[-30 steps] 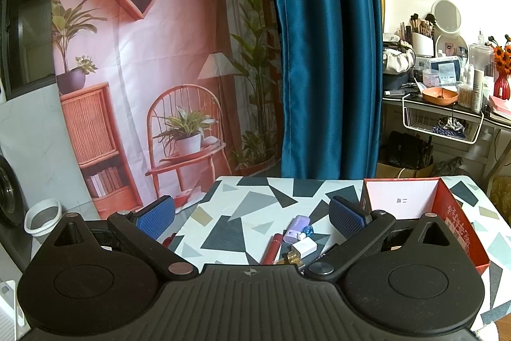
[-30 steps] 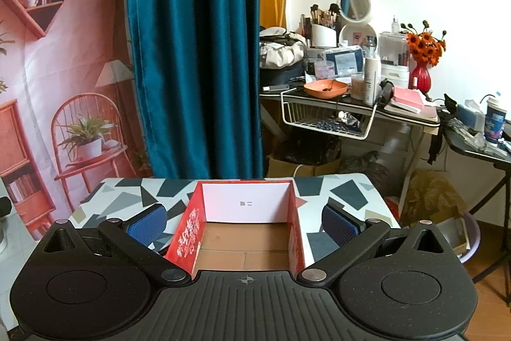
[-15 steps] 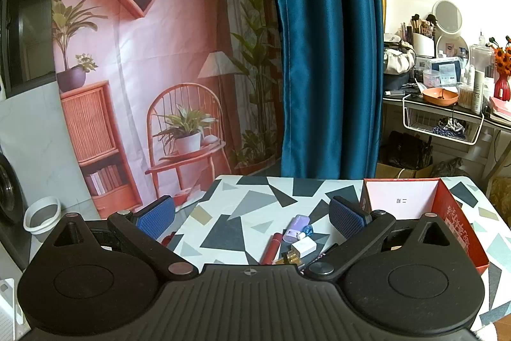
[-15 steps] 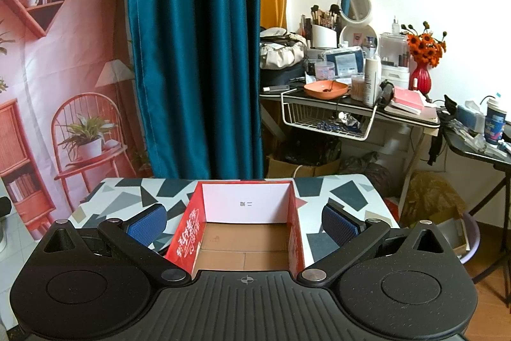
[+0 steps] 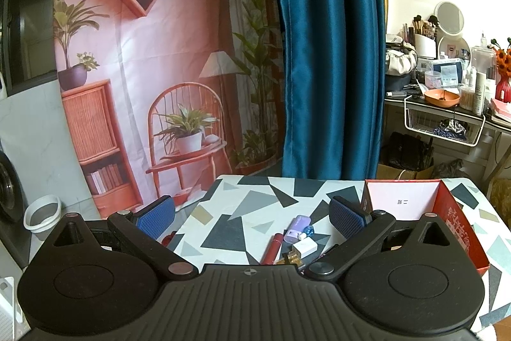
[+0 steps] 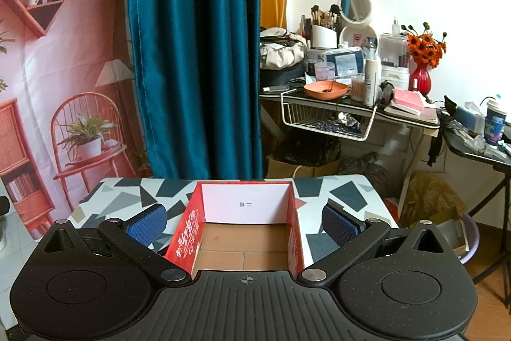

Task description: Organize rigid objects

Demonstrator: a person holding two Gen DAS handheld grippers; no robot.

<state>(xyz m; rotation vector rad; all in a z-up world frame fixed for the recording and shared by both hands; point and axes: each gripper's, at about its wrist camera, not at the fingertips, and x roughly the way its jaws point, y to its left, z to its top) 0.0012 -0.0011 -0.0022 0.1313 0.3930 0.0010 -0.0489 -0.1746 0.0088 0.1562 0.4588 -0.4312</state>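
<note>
Geometric grey-patterned counter [image 5: 242,206] carries everything: left gripper [image 5: 252,214], fingers spread and empty, faces the small clutter, red lipstick tube [image 5: 272,249], lilac case [image 5: 297,225], white box [image 5: 305,247], mid-counter; right gripper [image 6: 244,221], equally spread, straddles the empty red cardboard box [image 6: 246,232], presumably their destination.

A home bedroom: cluttered vanity desk [image 6: 351,107] with makeup mirror [image 6: 355,5], curtain [image 6: 194,53].
</note>
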